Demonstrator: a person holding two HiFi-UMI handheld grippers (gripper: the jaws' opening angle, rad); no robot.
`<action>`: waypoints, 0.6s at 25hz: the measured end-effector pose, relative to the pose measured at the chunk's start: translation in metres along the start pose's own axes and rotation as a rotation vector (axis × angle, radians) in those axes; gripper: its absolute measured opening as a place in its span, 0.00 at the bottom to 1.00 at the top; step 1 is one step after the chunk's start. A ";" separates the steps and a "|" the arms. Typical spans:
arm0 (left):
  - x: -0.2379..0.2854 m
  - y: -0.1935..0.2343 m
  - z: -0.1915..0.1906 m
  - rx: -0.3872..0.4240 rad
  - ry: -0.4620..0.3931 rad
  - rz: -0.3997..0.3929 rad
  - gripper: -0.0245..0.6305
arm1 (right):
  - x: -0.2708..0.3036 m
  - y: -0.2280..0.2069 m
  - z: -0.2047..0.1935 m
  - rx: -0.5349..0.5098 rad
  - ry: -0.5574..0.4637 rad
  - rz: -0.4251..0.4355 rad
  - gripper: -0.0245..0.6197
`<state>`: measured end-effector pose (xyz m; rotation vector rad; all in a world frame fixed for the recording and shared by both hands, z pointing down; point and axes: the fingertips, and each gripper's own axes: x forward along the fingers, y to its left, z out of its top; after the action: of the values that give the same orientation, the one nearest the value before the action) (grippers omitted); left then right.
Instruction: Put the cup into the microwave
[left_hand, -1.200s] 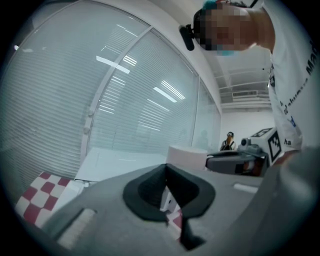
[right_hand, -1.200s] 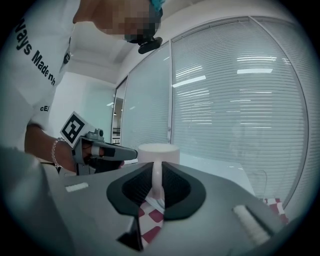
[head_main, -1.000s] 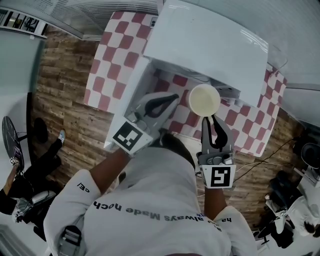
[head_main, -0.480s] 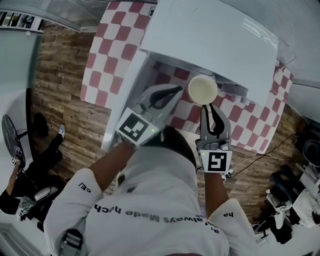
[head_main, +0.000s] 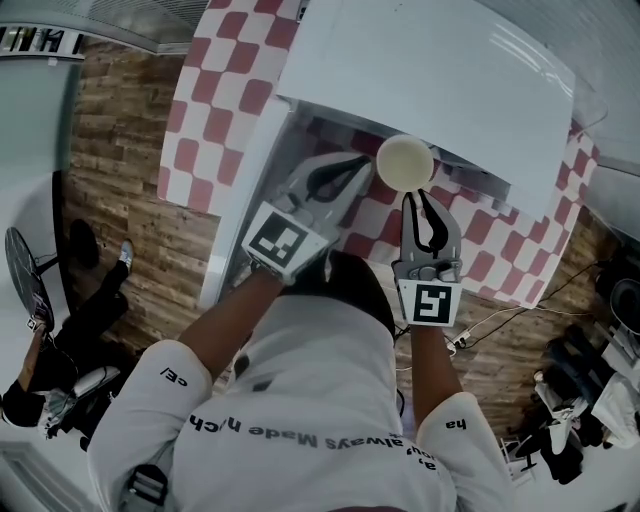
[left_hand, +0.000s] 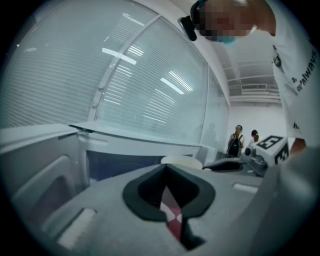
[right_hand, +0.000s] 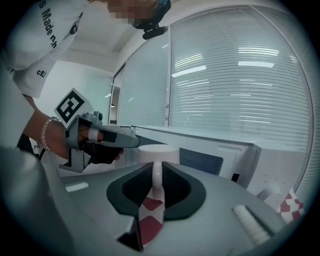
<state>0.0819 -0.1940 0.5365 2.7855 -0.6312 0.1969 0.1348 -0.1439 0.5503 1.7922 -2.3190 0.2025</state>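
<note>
Moved since a second ago: cup (head_main: 405, 160) now closer to the microwave (head_main: 430, 80), held in the air right at its open front, roughly midway between the left and right edges of the table (head_main: 215, 90). Right tongs (head_main: 417, 195) clenched on the cup's handle (right_hand: 156, 176), cup upright. Left tongs (head_main: 362, 166) closed on nothing, tips just beside the cup, next to the open microwave door (head_main: 245, 200). Table has a checkered cover.

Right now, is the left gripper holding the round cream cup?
No, the right gripper grips the round cream cup by its handle.
</note>
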 end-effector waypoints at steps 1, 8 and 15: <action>0.002 0.003 -0.002 0.000 -0.001 0.008 0.04 | 0.003 0.001 -0.003 0.001 0.003 0.004 0.11; 0.016 0.014 -0.016 0.017 0.000 0.044 0.04 | 0.019 -0.007 -0.020 0.003 0.015 -0.010 0.11; 0.025 0.022 -0.020 0.007 -0.021 0.065 0.04 | 0.033 -0.023 -0.028 0.002 0.008 -0.054 0.11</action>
<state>0.0933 -0.2176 0.5654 2.7795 -0.7275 0.1841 0.1517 -0.1744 0.5850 1.8493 -2.2622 0.2036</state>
